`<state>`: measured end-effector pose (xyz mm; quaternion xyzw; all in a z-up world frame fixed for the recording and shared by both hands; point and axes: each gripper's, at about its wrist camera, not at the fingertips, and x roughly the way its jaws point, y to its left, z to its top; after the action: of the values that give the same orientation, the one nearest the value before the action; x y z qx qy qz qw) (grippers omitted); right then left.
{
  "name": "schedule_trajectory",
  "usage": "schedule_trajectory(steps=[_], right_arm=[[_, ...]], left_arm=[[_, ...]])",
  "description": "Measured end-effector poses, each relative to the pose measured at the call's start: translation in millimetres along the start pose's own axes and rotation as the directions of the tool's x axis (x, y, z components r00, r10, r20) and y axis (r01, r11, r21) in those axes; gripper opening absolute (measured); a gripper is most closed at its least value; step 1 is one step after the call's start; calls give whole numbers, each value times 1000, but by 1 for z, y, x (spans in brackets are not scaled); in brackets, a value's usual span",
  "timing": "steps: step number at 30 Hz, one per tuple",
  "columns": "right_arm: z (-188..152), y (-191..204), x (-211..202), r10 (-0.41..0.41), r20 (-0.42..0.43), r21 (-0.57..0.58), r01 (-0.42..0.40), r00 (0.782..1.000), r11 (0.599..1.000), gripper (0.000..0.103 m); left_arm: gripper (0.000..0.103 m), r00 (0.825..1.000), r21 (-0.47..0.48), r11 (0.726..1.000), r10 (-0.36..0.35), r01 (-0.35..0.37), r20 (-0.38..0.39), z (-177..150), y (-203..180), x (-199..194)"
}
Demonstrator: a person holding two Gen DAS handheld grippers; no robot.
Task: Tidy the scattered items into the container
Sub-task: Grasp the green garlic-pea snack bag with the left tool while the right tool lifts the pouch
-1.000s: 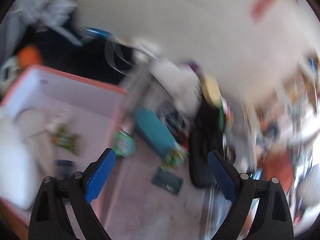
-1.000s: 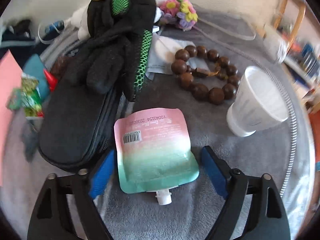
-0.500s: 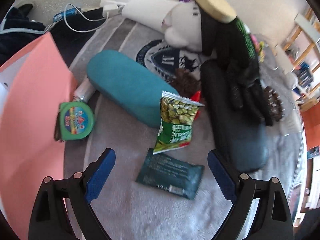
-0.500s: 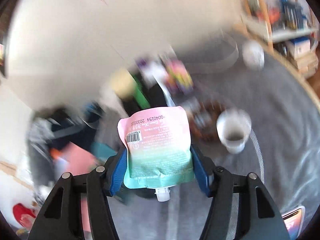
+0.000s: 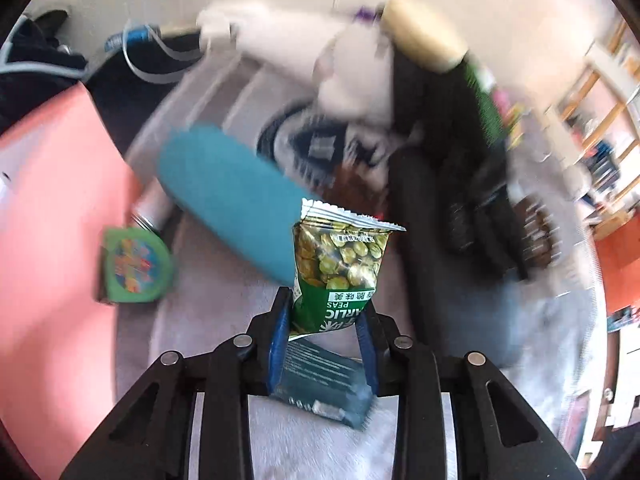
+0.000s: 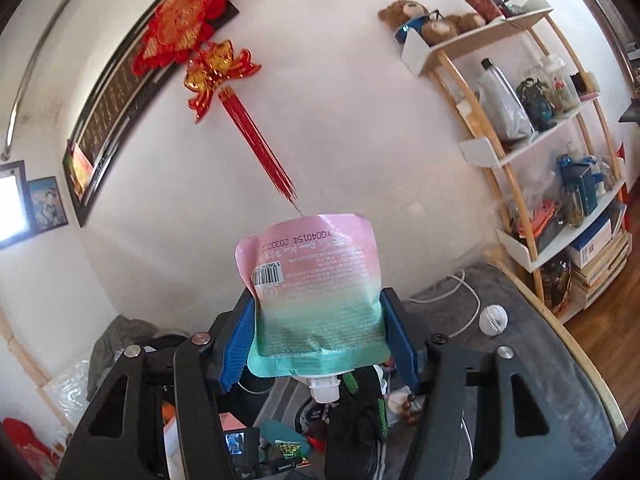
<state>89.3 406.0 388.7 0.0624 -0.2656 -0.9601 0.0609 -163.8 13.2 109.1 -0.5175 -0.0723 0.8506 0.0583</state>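
Our left gripper (image 5: 324, 322), wide open a second ago, is closing on the pea packet (image 5: 338, 268); right gripper (image 6: 320, 344), risen, pinches the pouch (image 6: 316, 292). Both bound for the container (image 5: 48, 240).

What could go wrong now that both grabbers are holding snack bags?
The left gripper, jaws closing, pinches only the bottom end of the green pea packet, so the packet could flop over or slip out. Right beneath lies the dark sachet, which might get nudged or caught too. The right gripper holds the pink-and-green pouch by its soft sides, spout down; squeezing could make it bulge and slide.
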Motion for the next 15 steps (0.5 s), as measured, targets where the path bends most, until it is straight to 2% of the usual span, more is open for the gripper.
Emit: schedule_trajectory(steps=[3, 6, 8, 10, 11, 12, 13, 14, 15], right_arm=[[10, 8, -9, 16, 21, -10, -16, 1000, 1000, 59], [9, 24, -14, 46, 27, -26, -46, 999, 999, 59], [6, 39, -19, 68, 29, -47, -67, 997, 997, 59], [1, 57, -22, 101, 26, -75, -99, 995, 992, 59], [-3, 67, -22, 119, 22, -91, -117, 993, 989, 59], [-7, 76, -23, 135, 16, -108, -132, 991, 985, 59], [-13, 89, -22, 155, 3, -133, -154, 988, 979, 59], [-20, 102, -20, 174, -14, -159, -174, 985, 972, 59], [-29, 114, -17, 190, -36, -181, -194, 981, 964, 59]], left_arm=[[28, 992, -63, 996, -63, 70, 107, 10, 20, -65], [28, 968, -118, 986, -85, 116, 236, 14, 55, -138], [28, 951, -162, 979, -67, 121, 301, 13, 85, -177], [31, 943, -231, 970, 2, 79, 333, 5, 124, -207], [46, 947, -262, 965, 62, 24, 316, 0, 140, -213], [61, 949, -289, 955, 146, -62, 278, -5, 157, -215], [89, 943, -312, 940, 220, -137, 249, -10, 172, -215], [101, 927, -353, 911, 304, -215, 220, -17, 194, -214], [101, 914, -397, 876, 365, -273, 175, -23, 214, -212]])
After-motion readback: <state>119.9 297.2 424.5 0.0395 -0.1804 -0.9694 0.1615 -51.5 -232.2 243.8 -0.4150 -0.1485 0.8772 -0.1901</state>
